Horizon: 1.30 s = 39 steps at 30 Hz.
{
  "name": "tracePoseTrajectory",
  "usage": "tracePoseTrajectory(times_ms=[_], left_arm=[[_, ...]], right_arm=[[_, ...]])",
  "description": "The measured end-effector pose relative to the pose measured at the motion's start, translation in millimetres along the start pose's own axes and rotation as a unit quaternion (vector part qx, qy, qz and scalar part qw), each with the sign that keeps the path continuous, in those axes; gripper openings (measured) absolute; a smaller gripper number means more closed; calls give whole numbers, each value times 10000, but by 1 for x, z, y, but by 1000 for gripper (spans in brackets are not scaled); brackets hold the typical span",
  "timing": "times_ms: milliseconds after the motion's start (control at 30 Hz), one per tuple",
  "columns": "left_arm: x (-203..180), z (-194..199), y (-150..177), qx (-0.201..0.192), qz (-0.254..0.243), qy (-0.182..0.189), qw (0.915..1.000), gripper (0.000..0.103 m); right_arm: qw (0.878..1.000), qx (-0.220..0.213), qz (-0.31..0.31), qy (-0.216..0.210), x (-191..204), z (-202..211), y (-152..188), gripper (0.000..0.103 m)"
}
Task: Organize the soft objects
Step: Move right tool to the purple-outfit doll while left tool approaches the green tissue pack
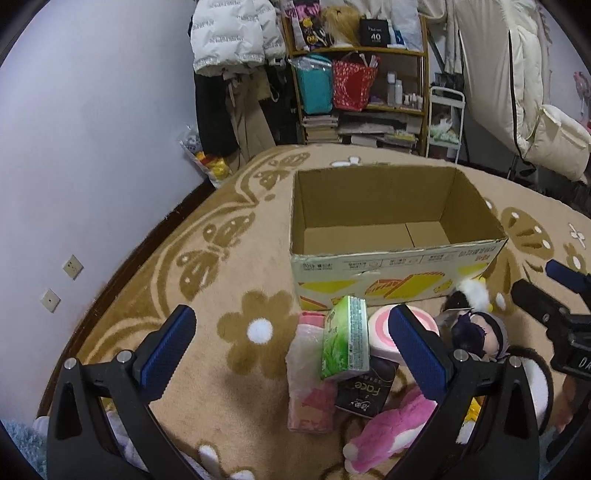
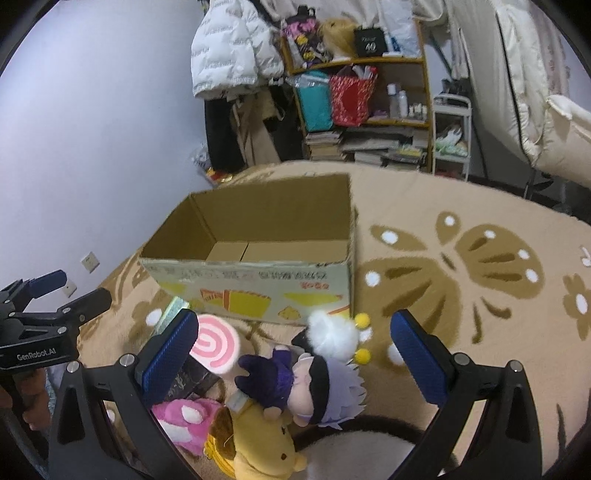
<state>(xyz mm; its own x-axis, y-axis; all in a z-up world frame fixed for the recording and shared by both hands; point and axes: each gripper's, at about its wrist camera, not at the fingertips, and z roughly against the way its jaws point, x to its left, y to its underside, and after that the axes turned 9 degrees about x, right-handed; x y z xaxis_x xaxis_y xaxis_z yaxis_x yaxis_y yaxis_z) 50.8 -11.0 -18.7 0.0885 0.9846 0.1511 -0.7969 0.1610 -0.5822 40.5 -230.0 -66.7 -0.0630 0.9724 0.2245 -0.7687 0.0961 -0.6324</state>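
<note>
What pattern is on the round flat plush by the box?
A pink spiral on white, clearest in the right wrist view: round plush.

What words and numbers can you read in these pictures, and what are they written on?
"Face": on the black packet, seen upside down.
"GenRobot.AI": on the left gripper body, in the right wrist view.
"40": on the black bag on top of the shelf.
"DA": cut off, on the right gripper body.
Print on the cardboard box and the green tissue pack: too small to read.
</note>
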Motion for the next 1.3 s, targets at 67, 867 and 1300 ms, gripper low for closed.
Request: tracePoseTrajectory(times_ms=[67, 867, 1300], left_arm=[[-1, -6, -1, 93, 18, 37, 9999, 103], [-22, -94, -2, 1356, 6, 271, 9904, 103], [-20, -103, 5, 1599, -45, 91, 9871, 103]], right_arm=[[9999, 124, 35, 0, 1, -8, 1, 103], [9900, 1365, -85, -353, -5, -85, 13, 103], [9846, 1714, -274, -229, -11, -100, 16, 103]])
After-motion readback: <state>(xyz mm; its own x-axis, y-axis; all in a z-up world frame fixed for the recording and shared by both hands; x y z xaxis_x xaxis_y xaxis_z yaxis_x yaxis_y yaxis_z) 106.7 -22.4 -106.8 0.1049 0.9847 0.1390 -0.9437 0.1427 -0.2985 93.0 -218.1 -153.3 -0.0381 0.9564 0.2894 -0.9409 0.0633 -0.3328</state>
